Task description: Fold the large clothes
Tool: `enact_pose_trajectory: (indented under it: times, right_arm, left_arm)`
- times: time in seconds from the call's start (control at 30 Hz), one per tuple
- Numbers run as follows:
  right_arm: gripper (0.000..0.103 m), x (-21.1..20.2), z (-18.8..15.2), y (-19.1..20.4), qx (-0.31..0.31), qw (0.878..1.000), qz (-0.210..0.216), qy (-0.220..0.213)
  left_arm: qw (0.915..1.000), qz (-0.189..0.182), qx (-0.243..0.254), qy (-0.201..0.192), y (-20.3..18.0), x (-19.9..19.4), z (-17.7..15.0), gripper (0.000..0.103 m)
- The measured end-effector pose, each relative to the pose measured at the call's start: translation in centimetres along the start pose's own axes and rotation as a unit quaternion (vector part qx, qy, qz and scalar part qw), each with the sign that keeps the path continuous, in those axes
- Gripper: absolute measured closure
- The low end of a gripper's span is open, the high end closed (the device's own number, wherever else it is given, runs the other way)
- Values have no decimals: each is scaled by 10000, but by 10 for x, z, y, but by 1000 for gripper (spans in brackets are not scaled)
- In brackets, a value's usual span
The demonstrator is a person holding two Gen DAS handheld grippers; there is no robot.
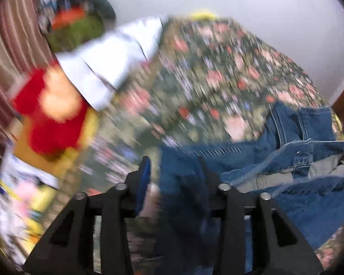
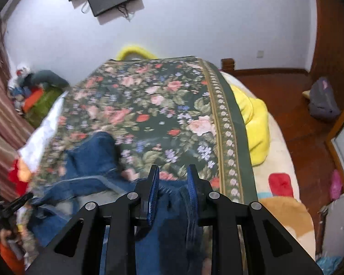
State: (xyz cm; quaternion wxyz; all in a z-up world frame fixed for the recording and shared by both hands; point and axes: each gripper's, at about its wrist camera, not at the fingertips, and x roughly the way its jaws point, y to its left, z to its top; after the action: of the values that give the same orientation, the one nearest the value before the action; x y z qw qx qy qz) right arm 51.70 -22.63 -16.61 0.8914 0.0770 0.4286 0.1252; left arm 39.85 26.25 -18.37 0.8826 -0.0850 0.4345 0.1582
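Both tongs are down at the near edge of a bed with a pair of blue jeans (image 2: 91, 160) under them. Right tongs (image 2: 173, 176) stand partly spread, with a fair gap between the two blue-padded fingers (image 2: 153, 183); denim fills the lower part of that gap, but the fingers do not look pressed onto it. Left tongs (image 1: 174, 167) are blurred. One blue pad (image 1: 145, 171) shows clearly, the other finger is lost against dark denim, and the gap looks about as wide. Whether the left tongs pinch the cloth, I cannot tell.

In the left wrist view the jeans (image 1: 286, 160) lie crumpled at the near right, waistband and pale pocket lining turned up. They rest on a dark floral blanket (image 2: 162, 105) covering the bed. A white cloth (image 1: 117, 61) and a red and yellow soft toy (image 1: 55, 110) lie at the blanket's left edge, and a yellow pillow (image 2: 254, 119) at its right.
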Motion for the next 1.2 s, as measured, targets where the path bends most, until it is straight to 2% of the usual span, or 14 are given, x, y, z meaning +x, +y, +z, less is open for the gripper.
enact_pose_trajectory:
  times: [0.03,0.13,0.3,0.5,0.63,0.73,0.87,0.93,0.97,1.03,1.07,1.2]
  right_arm:
    - [82,-10,-3,3,-86,10000,34,-20]
    - [82,-34,-18,18,-538,9985,43,-49]
    - [83,-50,-60,54,-1284,9913,276,109]
    - [82,-16,-100,74,-1470,9857,351,741]
    - [82,22,-112,79,-1450,9815,376,1196]
    - [82,49,-105,83,-1496,9809,282,1210]
    - [83,87,-75,90,-1372,9823,126,1269]
    - [83,96,-57,92,-1329,9850,34,1097]
    - [83,98,-45,92,-1290,9880,-35,852]
    - [83,101,-31,93,-1220,9909,-60,568]
    - [83,107,-23,92,-1142,9923,-70,464]
    - [83,123,-18,94,-1233,9907,-195,542]
  left_arm:
    - [9998,95,60,-140,2,-11,2,44]
    - [9993,43,187,-313,4,-37,3,42]
    - [9980,-528,338,78,-15,-47,-20,39]
    - [9919,-900,576,692,-57,-21,-58,39]
    - [9890,-894,809,859,-86,-2,-72,39]
    - [9884,-668,1085,824,-105,13,-70,37]
    - [9870,-611,1181,898,-116,41,-56,36]
    - [9887,-536,1106,862,-116,53,-47,34]
    - [9905,-445,1038,785,-114,58,-41,34]
    - [9949,-31,823,588,-106,66,-28,34]
    - [9964,27,666,532,-100,70,-23,34]
    - [9974,-52,364,615,-82,91,-14,27]
